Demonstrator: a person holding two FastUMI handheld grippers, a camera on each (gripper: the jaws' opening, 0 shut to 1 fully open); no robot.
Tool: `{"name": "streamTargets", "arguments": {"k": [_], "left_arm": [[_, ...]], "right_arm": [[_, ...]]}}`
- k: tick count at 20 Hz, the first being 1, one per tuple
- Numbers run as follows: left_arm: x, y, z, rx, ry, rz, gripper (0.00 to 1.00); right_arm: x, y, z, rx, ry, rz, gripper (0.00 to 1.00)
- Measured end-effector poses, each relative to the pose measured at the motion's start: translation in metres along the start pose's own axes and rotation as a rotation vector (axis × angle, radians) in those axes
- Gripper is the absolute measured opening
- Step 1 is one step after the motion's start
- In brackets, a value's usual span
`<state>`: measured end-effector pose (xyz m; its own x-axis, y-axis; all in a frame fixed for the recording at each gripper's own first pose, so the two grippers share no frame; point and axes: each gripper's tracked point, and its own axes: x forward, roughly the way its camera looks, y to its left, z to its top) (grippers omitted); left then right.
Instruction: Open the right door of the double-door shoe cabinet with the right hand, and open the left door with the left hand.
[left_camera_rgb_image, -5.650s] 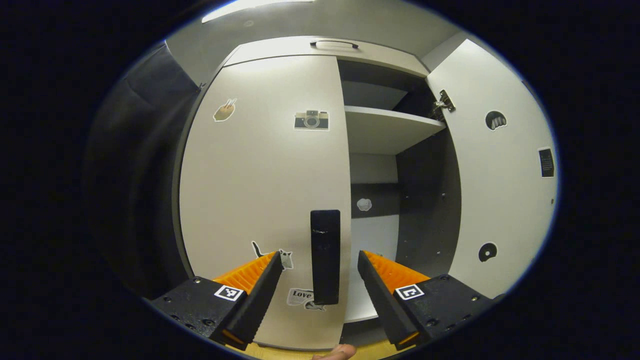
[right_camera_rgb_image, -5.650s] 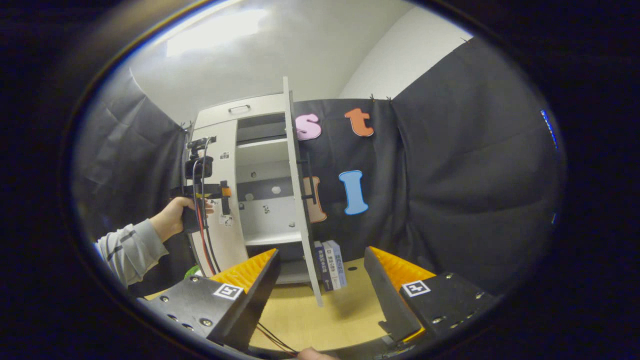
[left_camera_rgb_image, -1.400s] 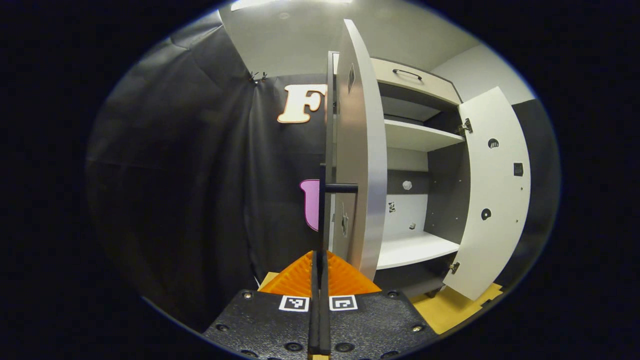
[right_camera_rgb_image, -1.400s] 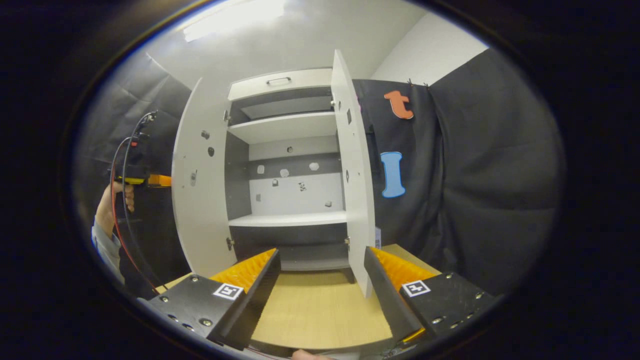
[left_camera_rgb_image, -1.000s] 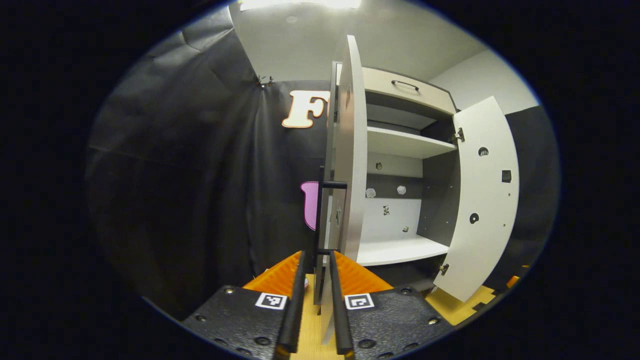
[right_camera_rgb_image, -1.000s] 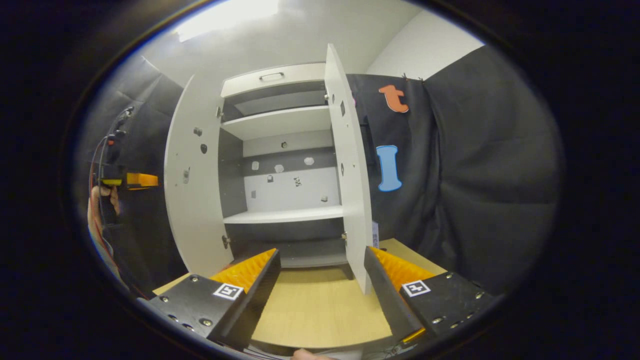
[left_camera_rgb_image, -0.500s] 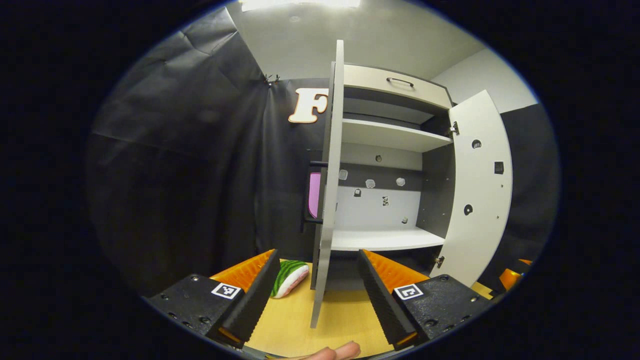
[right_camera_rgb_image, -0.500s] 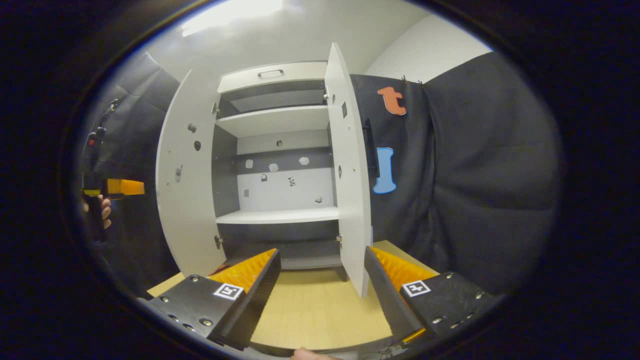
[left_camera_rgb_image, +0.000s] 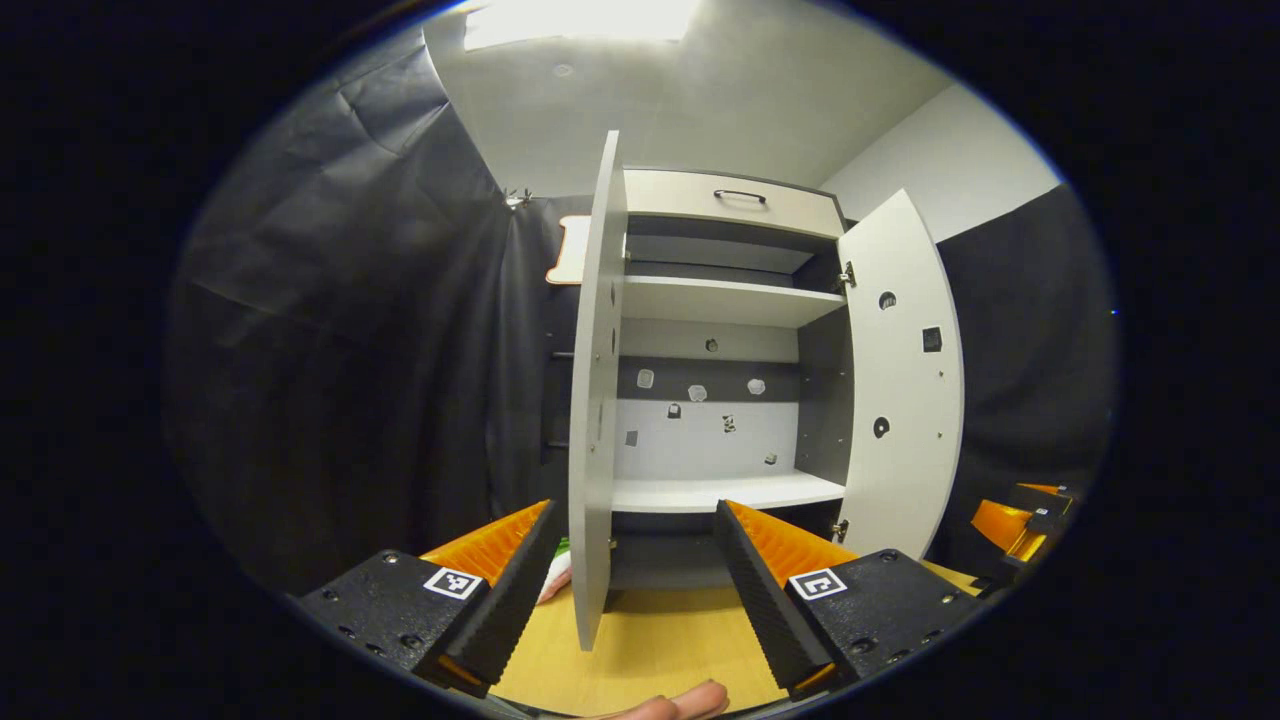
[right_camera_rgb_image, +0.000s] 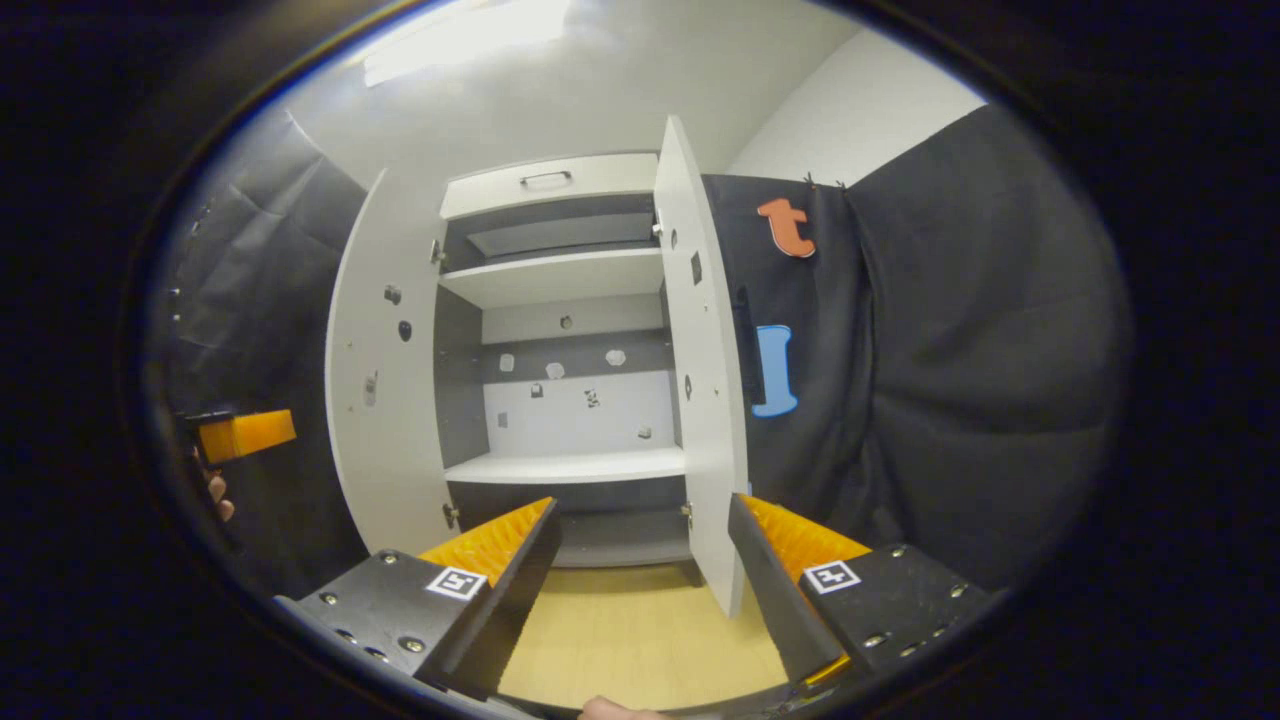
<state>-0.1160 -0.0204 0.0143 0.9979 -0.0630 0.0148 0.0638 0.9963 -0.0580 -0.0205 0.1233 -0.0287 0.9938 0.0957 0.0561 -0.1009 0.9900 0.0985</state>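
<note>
Nearest, our left gripper (left_camera_rgb_image: 632, 585): jaws spread, grasping nothing. Our right gripper (right_camera_rgb_image: 640, 580): jaws likewise spread, empty. Beneath both, a pale wooden floor (left_camera_rgb_image: 680, 640).

Beyond, the tall white double-door shoe cabinet (right_camera_rgb_image: 560, 400), well apart from either gripper. Its flat white left door (left_camera_rgb_image: 592, 400) stands swung wide, seen almost edge-on; its flat white right door (right_camera_rgb_image: 700, 370) stands equally wide. White shelves (left_camera_rgb_image: 720, 300) lie exposed inside.

We judge both openings done; the next move calls only for drawing clear.
</note>
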Motion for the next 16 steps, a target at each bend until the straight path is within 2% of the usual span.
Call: {"name": "streamTargets", "arguments": {"k": [2,3,6,9,16], "left_arm": [[-0.003,-0.01,-0.006,-0.033,0.008,-0.009,0.96],[-0.004,-0.014,-0.011,-0.029,0.015,-0.018,0.95],[-0.007,-0.019,-0.024,-0.026,0.032,-0.04,0.95],[-0.013,-0.023,-0.039,-0.024,0.058,-0.071,0.96],[-0.009,-0.025,-0.045,-0.017,0.066,-0.088,0.95]], "right_arm": [[-0.006,0.002,0.001,0.007,-0.005,0.009,0.96],[-0.009,0.002,0.004,0.02,-0.013,0.005,0.99],[-0.017,0.013,0.011,0.018,-0.036,0.027,0.99],[-0.022,0.021,0.009,-0.006,-0.042,0.04,1.0],[-0.023,0.039,-0.005,-0.042,-0.022,0.078,0.99]]}}
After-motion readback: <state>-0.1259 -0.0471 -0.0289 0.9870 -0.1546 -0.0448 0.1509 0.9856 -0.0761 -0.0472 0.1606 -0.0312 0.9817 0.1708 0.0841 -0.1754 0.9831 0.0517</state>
